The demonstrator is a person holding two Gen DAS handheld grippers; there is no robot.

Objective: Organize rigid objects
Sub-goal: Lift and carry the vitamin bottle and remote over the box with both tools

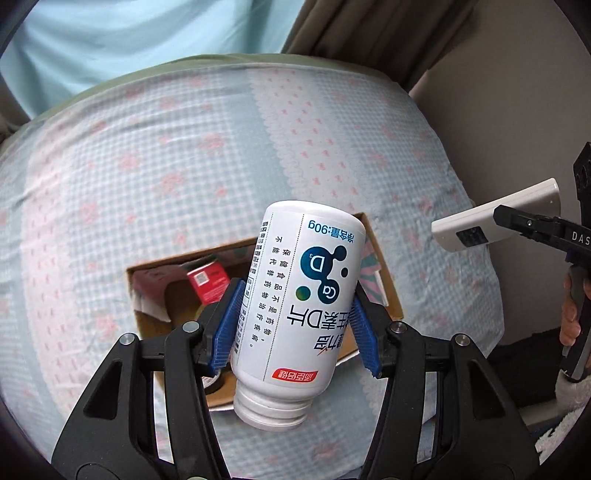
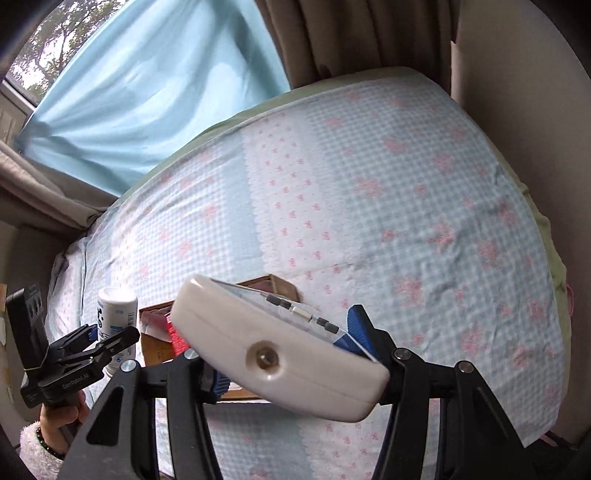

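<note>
The left gripper (image 1: pixel 299 317) is clamping a white bottle (image 1: pixel 299 291) cap-down between its blue pads, above the cardboard box (image 1: pixel 388 295) lying on the bed (image 1: pixel 147 177). The right gripper (image 2: pixel 284 354) is clenching a white remote control (image 2: pixel 273 347) crosswise.

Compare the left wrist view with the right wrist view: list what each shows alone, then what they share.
Left wrist only: the label of the white bottle with its printed text, clamped in the left gripper, cap toward the camera.
Right wrist only: a window corner with trees, and the emitter end of the white remote clamped in the right gripper.
Both: the bottle, the remote, the cardboard box with a red pack, the checked bedsheet, the curtains.
</note>
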